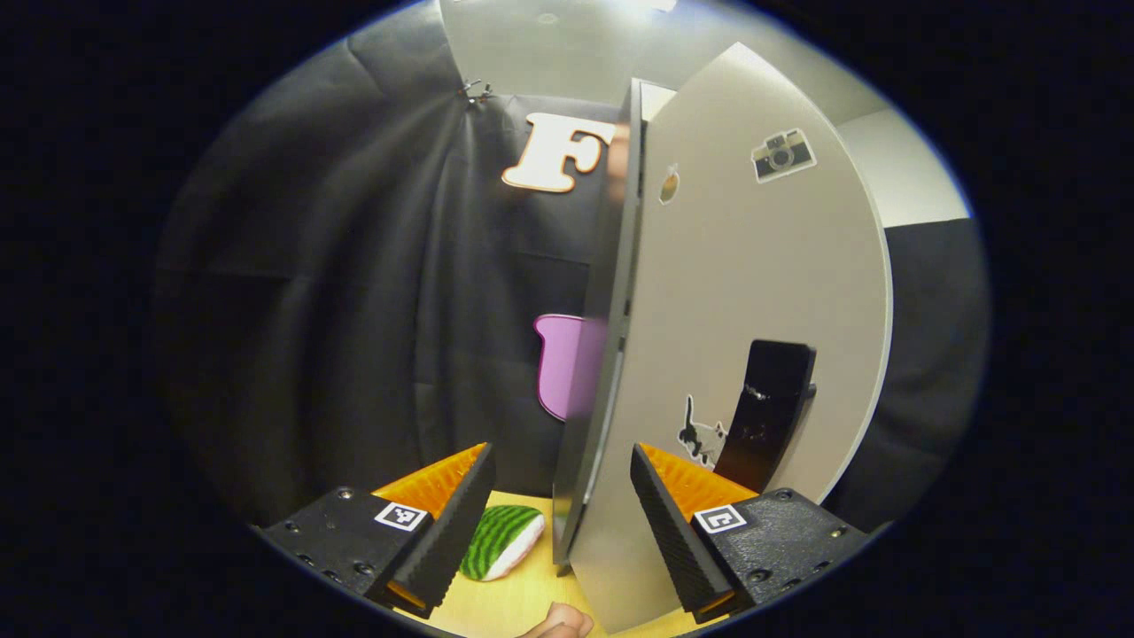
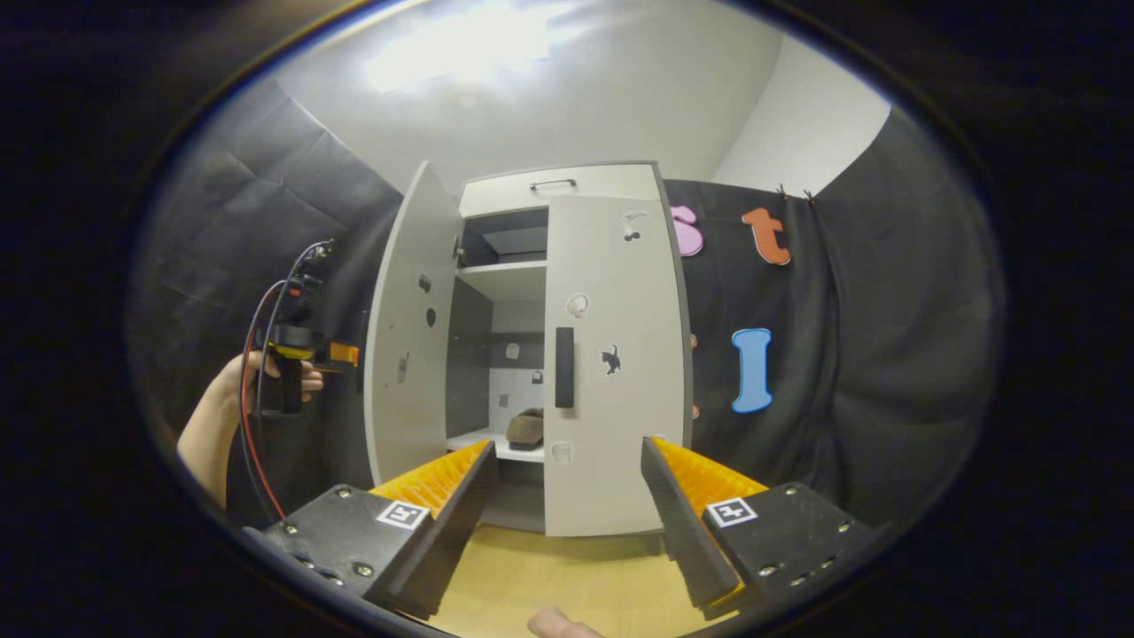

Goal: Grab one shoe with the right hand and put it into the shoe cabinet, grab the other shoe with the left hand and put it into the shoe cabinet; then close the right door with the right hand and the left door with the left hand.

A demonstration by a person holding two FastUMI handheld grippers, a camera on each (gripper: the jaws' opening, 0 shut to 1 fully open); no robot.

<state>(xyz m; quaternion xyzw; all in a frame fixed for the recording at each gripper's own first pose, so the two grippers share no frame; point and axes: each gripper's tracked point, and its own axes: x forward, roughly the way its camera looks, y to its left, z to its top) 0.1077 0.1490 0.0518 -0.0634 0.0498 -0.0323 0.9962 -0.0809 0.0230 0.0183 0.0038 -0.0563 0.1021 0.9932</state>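
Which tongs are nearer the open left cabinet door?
Left. The left tongs straddle the left door's edge; the right tongs sit back, facing the shut right door.

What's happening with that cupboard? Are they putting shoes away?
A person holds a gripper in each hand in front of a shoe cabinet. A shoe already sits on a shelf inside. The right door looks closed, and the left door stands open. The left gripper, open, is right at that door's edge, probably about to push it shut. The right gripper hangs open farther back.

Recording booth, staged as a home: black cloth walls (image 2: 868, 354), pale cabinet (image 2: 611, 372) with stickers, wooden tabletop (image 2: 567, 576).
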